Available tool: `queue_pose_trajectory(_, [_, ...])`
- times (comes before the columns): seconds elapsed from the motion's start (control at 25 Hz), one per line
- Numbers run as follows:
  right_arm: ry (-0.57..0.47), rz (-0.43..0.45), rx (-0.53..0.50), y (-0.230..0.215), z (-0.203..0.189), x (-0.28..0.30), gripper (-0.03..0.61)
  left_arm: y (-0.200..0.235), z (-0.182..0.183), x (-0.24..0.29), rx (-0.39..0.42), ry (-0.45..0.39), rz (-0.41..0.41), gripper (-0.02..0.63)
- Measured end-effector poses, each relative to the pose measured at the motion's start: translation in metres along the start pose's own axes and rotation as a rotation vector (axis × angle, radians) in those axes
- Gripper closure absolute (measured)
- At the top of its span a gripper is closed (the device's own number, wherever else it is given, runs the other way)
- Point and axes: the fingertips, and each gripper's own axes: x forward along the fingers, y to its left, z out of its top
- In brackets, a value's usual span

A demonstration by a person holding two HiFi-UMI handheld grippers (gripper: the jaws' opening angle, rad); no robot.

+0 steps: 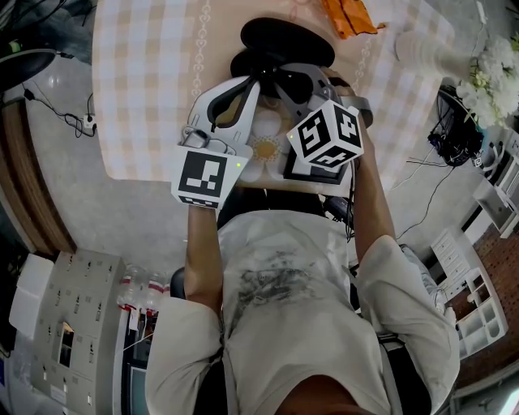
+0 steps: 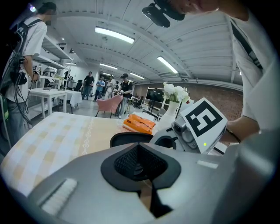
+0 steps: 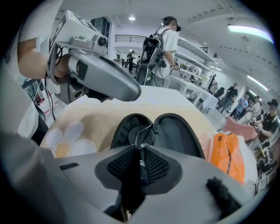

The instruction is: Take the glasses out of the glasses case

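Observation:
The black glasses case [image 3: 177, 131] lies open on the checked tablecloth, both halves up; from the head view it is the black case [image 1: 285, 40] at the table's middle. My right gripper [image 3: 139, 162] is shut on a thin temple of the dark glasses [image 3: 142, 134], which hang just over the case's left half. In the head view the glasses [image 1: 293, 82] show between the two grippers, with the right gripper [image 1: 302, 87] behind them. My left gripper [image 2: 141, 162] has its pads together with nothing between them, beside the case [image 2: 129, 138]; overhead, the left gripper [image 1: 253, 87] sits at the case's left.
An orange packet [image 1: 349, 16] lies beyond the case. A white vase [image 1: 426, 49] with white flowers [image 1: 496, 63] stands at the table's far right. The table's near edge [image 1: 243, 185] is against the person's body. People and furniture stand in the room behind.

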Motion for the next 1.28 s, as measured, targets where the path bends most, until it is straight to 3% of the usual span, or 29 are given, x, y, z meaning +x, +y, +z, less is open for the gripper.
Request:
queue_pose_trajectory(0.4, [-0.001,-0.020,0.021,-0.0002,0.0006,-0.0012,0.512,-0.0005,-0.0027,-0.0020,-0.001,0.003,0.000,0.606])
queue_pose_trajectory(0.52, [-0.005,-0.034,0.033,-0.0021,0.0006,-0.0019,0.560,-0.0003,-0.0033,-0.0028,-0.007,0.008,0.002,0.606])
queue_pose_trajectory(1.28, [0.002,-0.056,0.030,-0.0045,0.0032,-0.0055,0.560,-0.0007,-0.0009,-0.0065,0.004,-0.004,-0.005,0.606])
